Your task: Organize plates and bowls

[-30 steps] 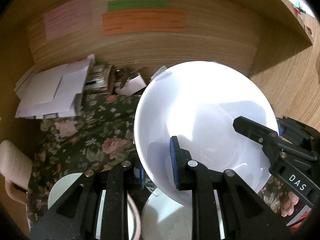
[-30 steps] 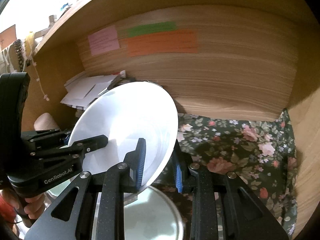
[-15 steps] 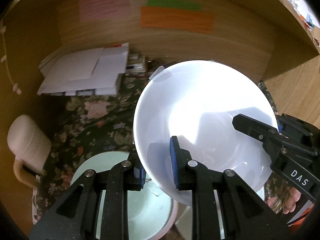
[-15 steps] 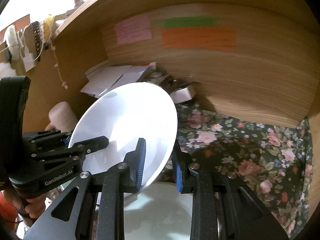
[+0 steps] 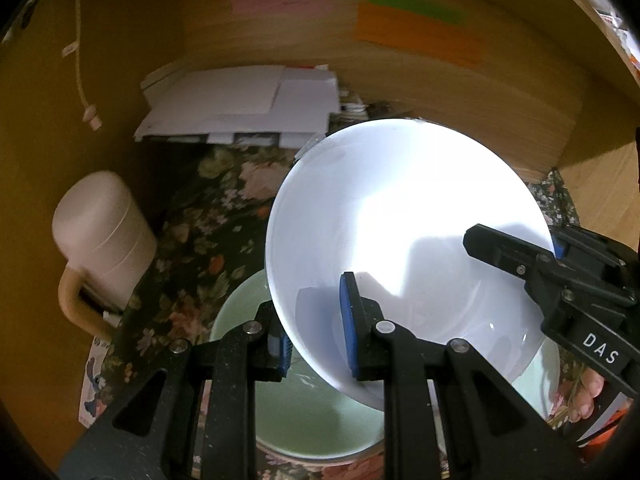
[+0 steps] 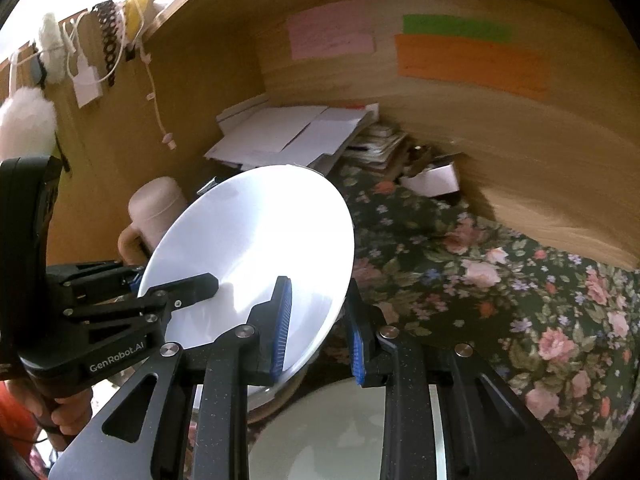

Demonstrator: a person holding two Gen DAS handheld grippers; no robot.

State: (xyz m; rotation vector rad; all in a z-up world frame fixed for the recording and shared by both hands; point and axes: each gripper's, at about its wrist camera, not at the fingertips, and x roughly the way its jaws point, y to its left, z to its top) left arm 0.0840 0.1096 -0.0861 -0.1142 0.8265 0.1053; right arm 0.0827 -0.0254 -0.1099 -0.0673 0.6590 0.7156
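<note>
Both claws are gripping the same white bowl (image 5: pixel 400 232), which is hanging tilted above the surface (image 6: pixel 500 280), a top covered in a dark floral cloth inside a wooden alcove. The left claw (image 5: pixel 316 340) is clamping the bowl's near rim, with one blue pad inside the bowl and the other pressing on the outer wall. The right claw (image 6: pixel 318 330) is pinching the rim on the opposite side, again with one blue-padded finger inside and one outside (in the left wrist view this claw is showing as the black linkage marked "DAS", reaching in from the right).

Directly beneath the white bowl a pale green bowl (image 5: pixel 312 412) is sitting on the cloth, its opening facing up; whether the two are touching cannot be told. In the right wrist view another pale dish (image 6: pixel 344 436) is lying under the claw, partly hidden by its fingers.

A cream mug (image 5: pixel 100 240) with a handle is standing to the left of the bowls, close to the alcove's side wall. A stack of white papers (image 5: pixel 240 104) is lying at the back, and pink, green and orange notes (image 6: pixel 472 64) are sticking to the rear wooden panel. A person's hand (image 6: pixel 56 404) is wrapping around the left claw's handle at the lower left.
</note>
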